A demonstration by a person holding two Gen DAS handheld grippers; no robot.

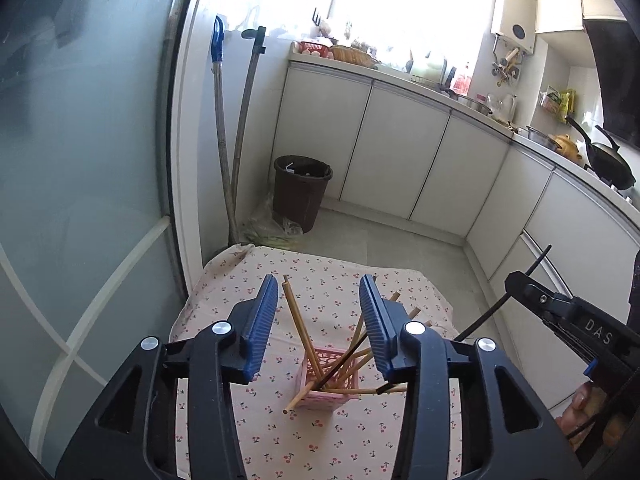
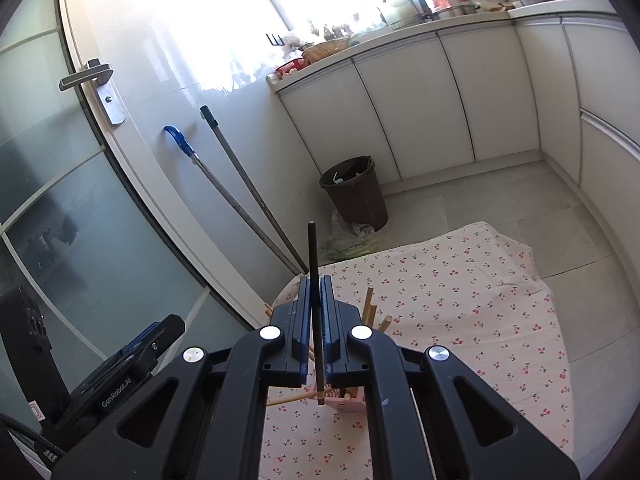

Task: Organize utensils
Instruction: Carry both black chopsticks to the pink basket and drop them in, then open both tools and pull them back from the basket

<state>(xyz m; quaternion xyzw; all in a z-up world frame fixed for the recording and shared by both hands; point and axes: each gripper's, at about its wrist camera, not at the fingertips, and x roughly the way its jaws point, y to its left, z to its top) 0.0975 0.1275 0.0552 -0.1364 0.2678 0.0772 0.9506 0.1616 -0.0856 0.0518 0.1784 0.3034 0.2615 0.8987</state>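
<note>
So from the left wrist camera, the left gripper (image 1: 319,300) hangs over a small table draped in a cherry-print cloth (image 1: 340,440), its blue pads standing apart with nothing pinched between them. Right below sits a pink holder (image 1: 326,380) with open lattice sides, stuffed with wooden chopsticks (image 1: 296,320) that fan out in all directions; one pokes out low on the left side through the lattice. A dark chopstick also leans in the holder, running up toward the right. The tallest wooden stick rises up into the gap between the pads but I don't see either pad touching it. Off at the right edge the right gripper (image 1: 520,280) comes in with a black chopstick (image 1: 536,260) sticking out of its tip, and a bit of the person's hand (image 1: 580,408) shows behind it.

Over to the right wrist camera: the right gripper (image 2: 316,292) is clamped tight on that black chopstick (image 2: 313,256), which stands nearly upright, top end well above the pads, bottom end hanging below them. The pink holder (image 2: 348,398) is mostly hidden behind the jaws, so hard to say exactly how close the stick's lower end is to it. A brown bin (image 2: 354,192) stands on the floor by the white cabinets (image 2: 420,112).
</note>
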